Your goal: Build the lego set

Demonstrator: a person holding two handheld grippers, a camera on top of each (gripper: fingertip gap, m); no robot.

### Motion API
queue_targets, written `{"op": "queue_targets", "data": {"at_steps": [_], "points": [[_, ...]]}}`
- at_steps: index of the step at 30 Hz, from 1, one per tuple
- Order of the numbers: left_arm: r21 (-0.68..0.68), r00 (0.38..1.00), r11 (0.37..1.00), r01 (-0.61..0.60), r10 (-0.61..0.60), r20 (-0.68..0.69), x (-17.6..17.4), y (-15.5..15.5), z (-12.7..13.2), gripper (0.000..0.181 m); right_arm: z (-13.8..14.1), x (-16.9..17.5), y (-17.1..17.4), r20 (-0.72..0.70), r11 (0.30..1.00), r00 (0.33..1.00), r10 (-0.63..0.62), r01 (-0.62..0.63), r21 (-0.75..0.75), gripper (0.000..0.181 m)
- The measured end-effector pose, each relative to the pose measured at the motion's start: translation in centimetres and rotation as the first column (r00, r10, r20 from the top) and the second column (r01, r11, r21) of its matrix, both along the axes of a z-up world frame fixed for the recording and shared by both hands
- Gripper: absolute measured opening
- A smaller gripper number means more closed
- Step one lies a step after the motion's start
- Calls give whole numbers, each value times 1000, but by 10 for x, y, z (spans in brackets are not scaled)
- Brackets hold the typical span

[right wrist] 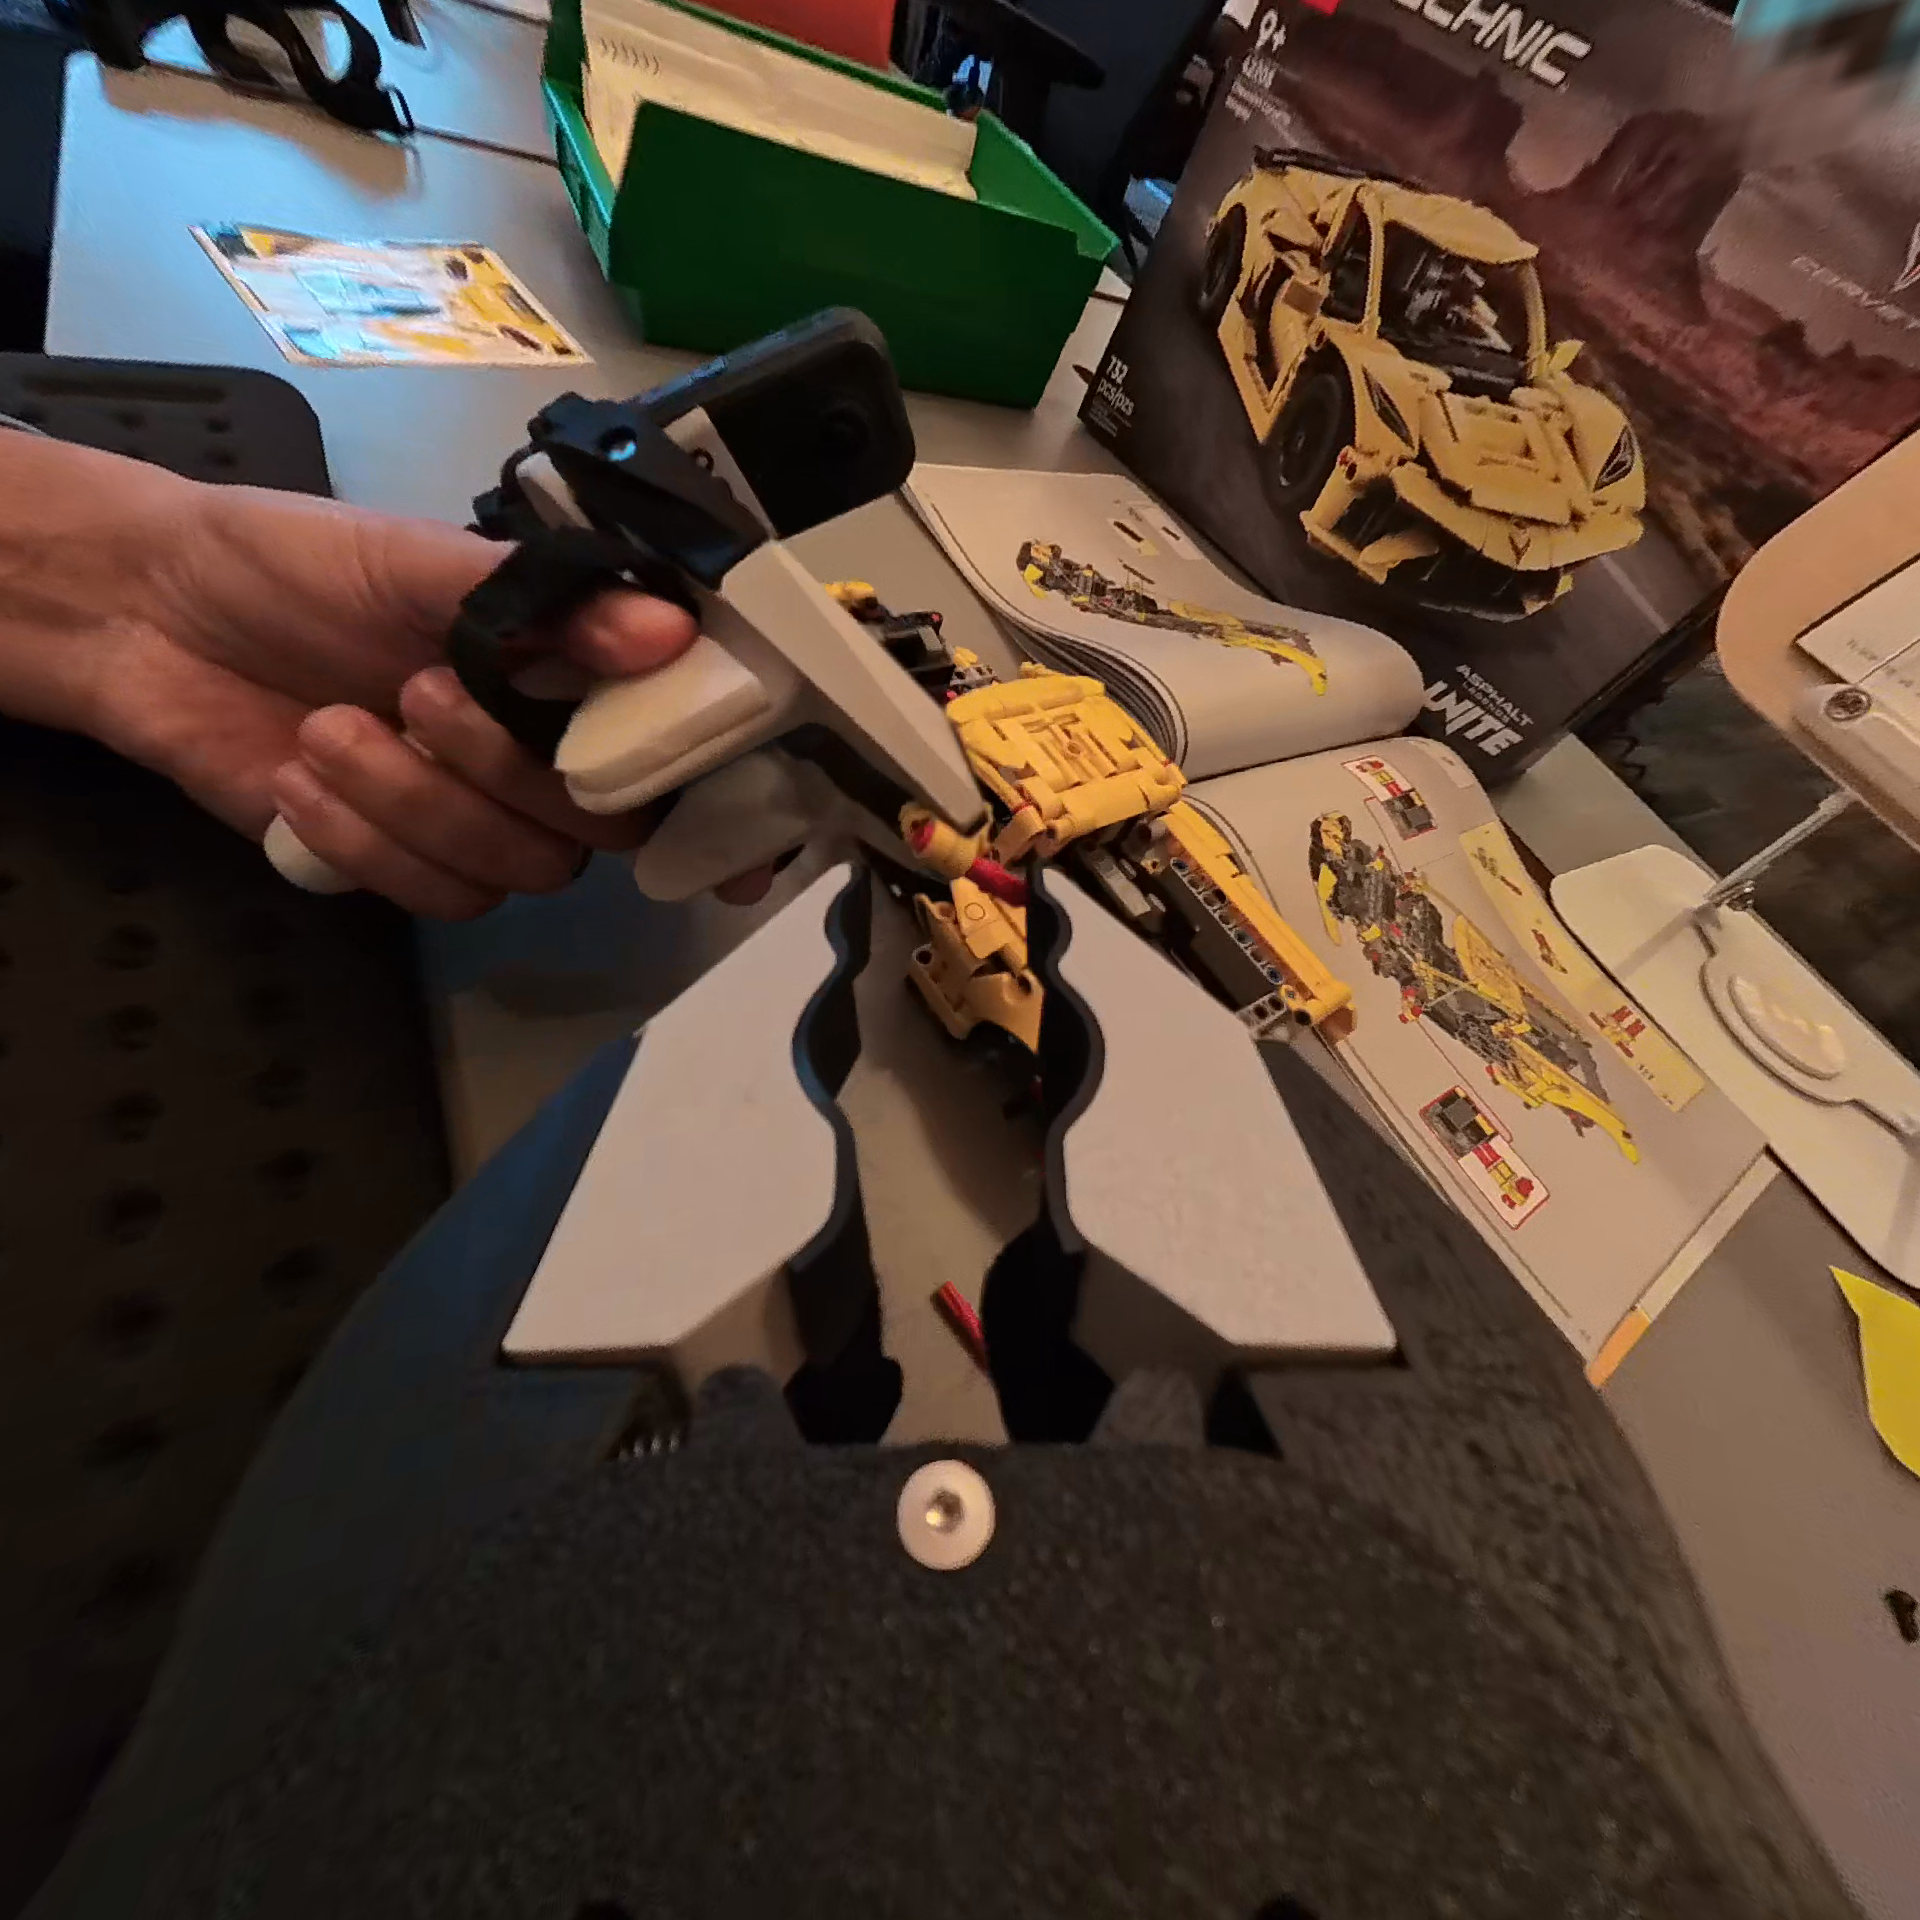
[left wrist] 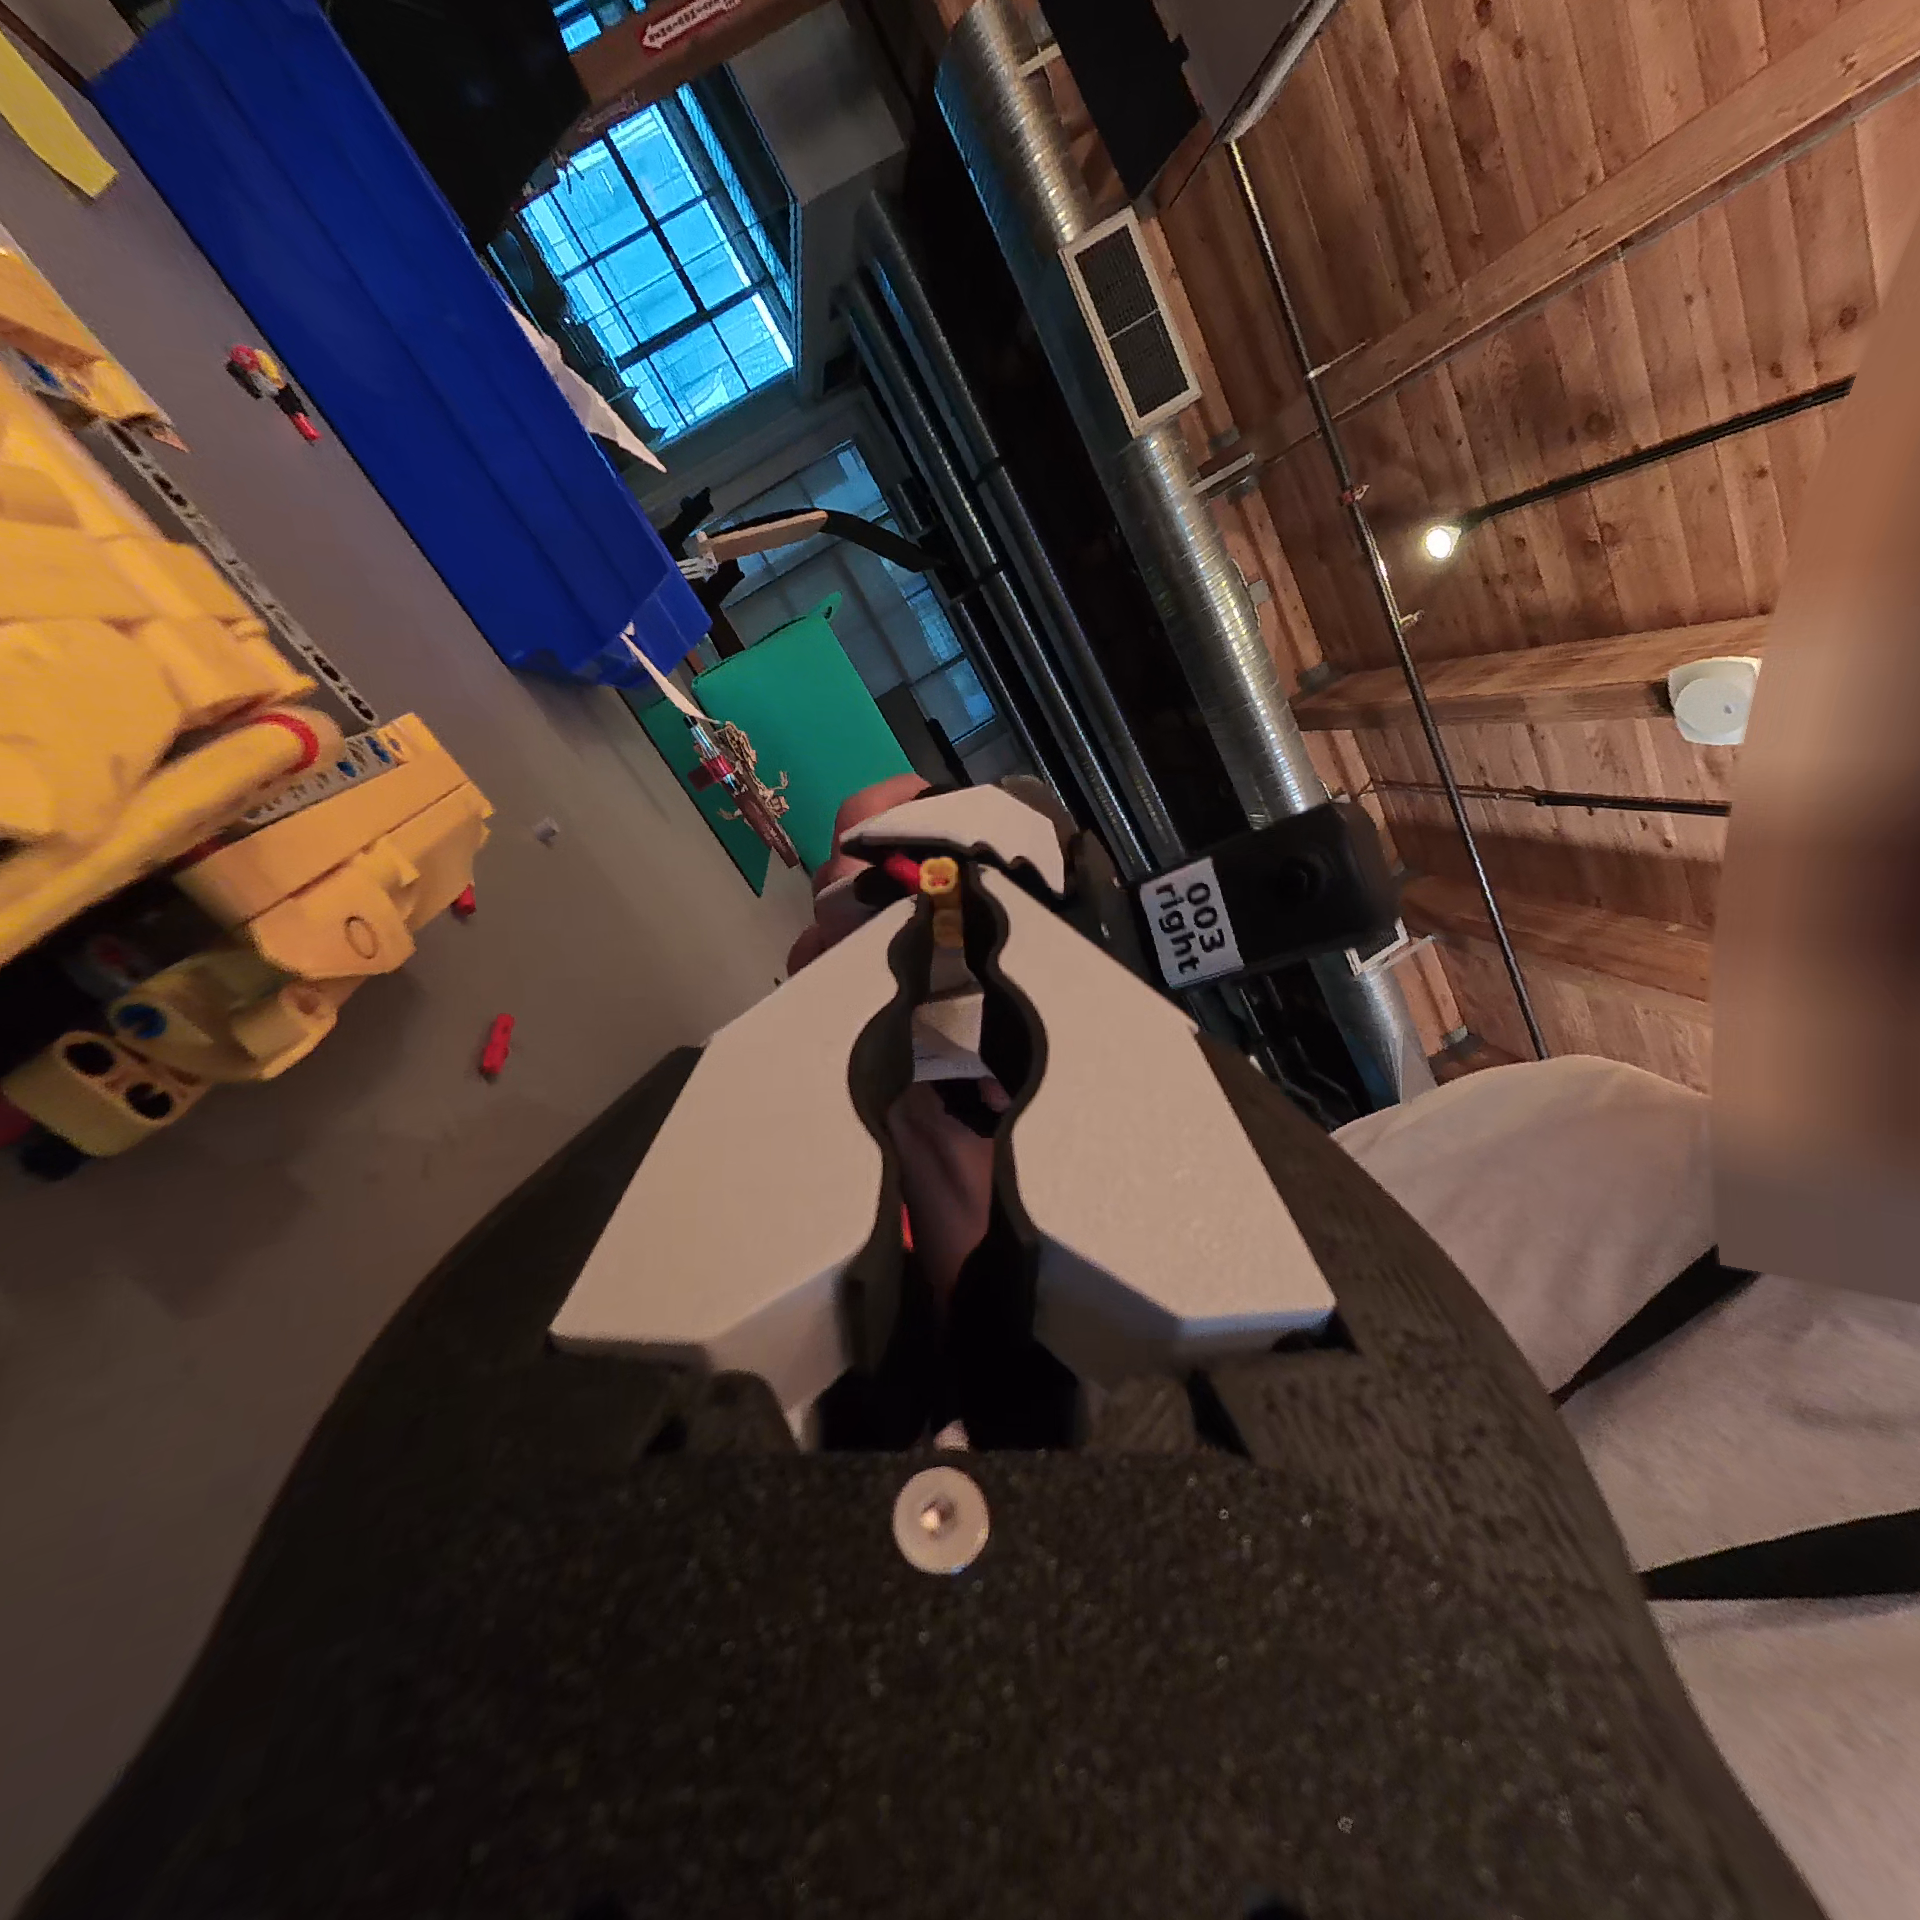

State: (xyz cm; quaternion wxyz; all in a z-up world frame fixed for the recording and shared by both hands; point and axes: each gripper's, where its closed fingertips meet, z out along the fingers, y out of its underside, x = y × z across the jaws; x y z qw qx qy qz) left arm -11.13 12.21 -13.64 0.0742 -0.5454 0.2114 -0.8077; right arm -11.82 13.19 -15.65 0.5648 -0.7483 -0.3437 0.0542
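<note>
While you hold both tools raised above the bench point(right wrist: 499, 447), the left gripper point(left wrist: 940, 894) is pinched tight on a small yellow connector with a red pin point(left wrist: 938, 881) through it, presented out in front of you. The right gripper point(right wrist: 945, 883) is part-way open, with a narrow gap between its fingers and nothing held; its tips sit just beside that small piece, seemingly to take the pin or press it home. In the right wrist view the left gripper comes in from the left edge, a hand point(right wrist: 312, 707) wrapped round its handle, and the piece shows at its tip.

The task's main thing, one half-built yellow car point(right wrist: 1060, 769), rests on the bench directly below the tips, partly on one open instruction booklet point(right wrist: 1455, 987). That placement looks deliberate: the printed step stays readable beside the model.

Behind the booklet, toward the far edge, one set box point(right wrist: 1455, 364) stands upright showing the finished car. One green bin point(right wrist: 831, 249) sits to its left, and one blue bin point(left wrist: 395, 343) shows in the left view. Loose red pins: one lies under the right gripper point(right wrist: 961, 1320), two more point(left wrist: 497, 1042) near the model.
</note>
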Motion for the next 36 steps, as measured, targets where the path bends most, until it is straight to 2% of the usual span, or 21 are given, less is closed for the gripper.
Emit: {"op": "queue_targets", "data": {"at_steps": [4, 8, 11, 12, 16, 18, 20, 24, 29, 30, 36], "points": [[11, 1000, 1000, 3, -3, 2, 2, -2, 1, 5, 10, 3, 3, 33, 998, 999, -31, 29, 55, 25], [-19, 1000, 1000, 9, -9, -27, 5, -1, -5, 5, 17, -12, -2, -30, 998, 998, 46, -45, 41, 24], [-19, 1000, 1000, -3, 2, -22, 4, 2, -5, 5, 14, 0, 3, 91, 996, 995, -42, 34, 86, 29], [-16, 1000, 1000, -5, 5, -20, 3, 2, -4, 5, 16, 5, 3, 85, 993, 994, -69, 60, 103, 32], [20, 1000, 1000, -3, 3, -1, 2, -2, 0, 5, -1, 3, -1, -12, 993, 999, -52, 50, -104, 56], [34, 1000, 999, 12, -13, 10, 3, -7, 2, 6, -4, -1, -2, -63, 988, 997, -37, 27, -155, 46], [49, 1000, 999, 17, -18, 20, 2, -9, 4, 6, 7, -1, -1, -119, 992, 992, -33, 19, -122, 27], [20, 998, 998, 57, -57, -7, 4, -11, -1, 6, 1, 2, -4, 31, 995, 999, -9, 12, -101, 25], [-37, 990, 989, 140, -140, -8, 4, -17, -3, 15, 0, 6, -9, 257, 996, 964, 73, -57, -69, 25], [-26, 990, 989, 143, -143, -18, 5, -19, -4, 8, -1, 5, -11, 273, 994, 957, 95, -77, -77, 25], [20, 986, 987, 158, -156, -52, 6, -26, -8, 6, -4, 3, -19, 267, 977, 940, 211, -195, -86, 25]]}}
